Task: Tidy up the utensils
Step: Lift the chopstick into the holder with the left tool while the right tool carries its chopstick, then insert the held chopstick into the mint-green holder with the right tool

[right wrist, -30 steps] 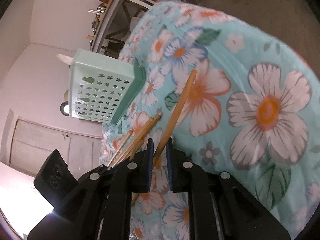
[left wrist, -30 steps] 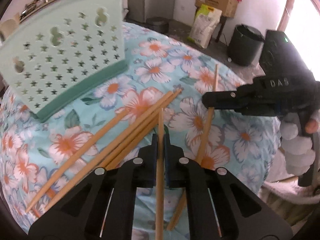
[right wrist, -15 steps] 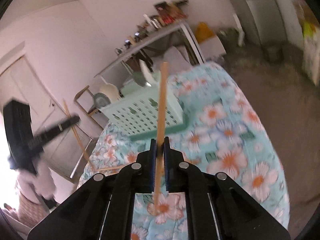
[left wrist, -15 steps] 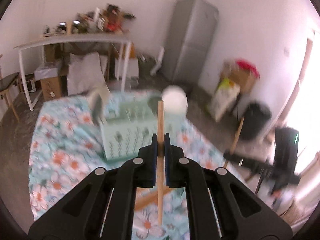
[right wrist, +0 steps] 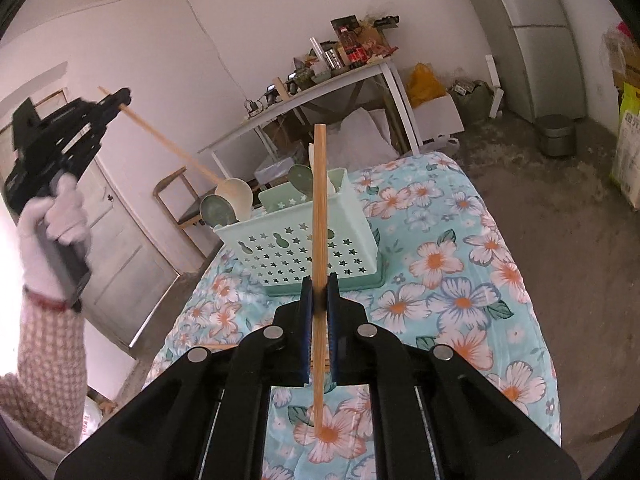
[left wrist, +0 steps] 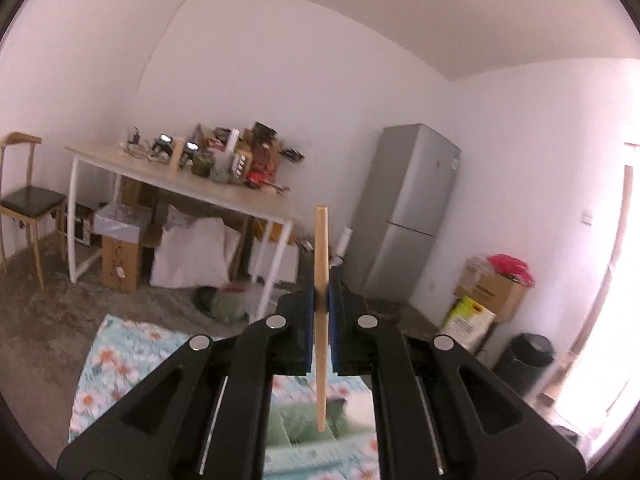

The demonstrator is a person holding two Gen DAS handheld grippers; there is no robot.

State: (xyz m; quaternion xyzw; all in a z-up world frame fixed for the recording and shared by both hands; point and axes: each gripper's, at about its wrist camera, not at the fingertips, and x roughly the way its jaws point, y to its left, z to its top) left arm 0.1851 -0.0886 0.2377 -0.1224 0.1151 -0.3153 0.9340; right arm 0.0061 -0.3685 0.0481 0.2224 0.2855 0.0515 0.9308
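In the left wrist view my left gripper is shut on a wooden chopstick that stands upright between the pads, high above the mint basket. From the right wrist view, that left gripper is up at the far left in a white-gloved hand, its chopstick slanting down toward the basket. My right gripper is shut on a second chopstick, upright in front of the star-punched mint basket. The basket holds a white spoon and green spoons.
The flowered cloth covers the table; more chopsticks lie at its left edge behind my right gripper. Beyond stand a cluttered white table, a grey fridge, a wooden chair, boxes and a black bin.
Both grippers rose off the cloth with their chopsticks. The left one swung up until it faces the room. The right one closed on its chopstick, which now stands upright.
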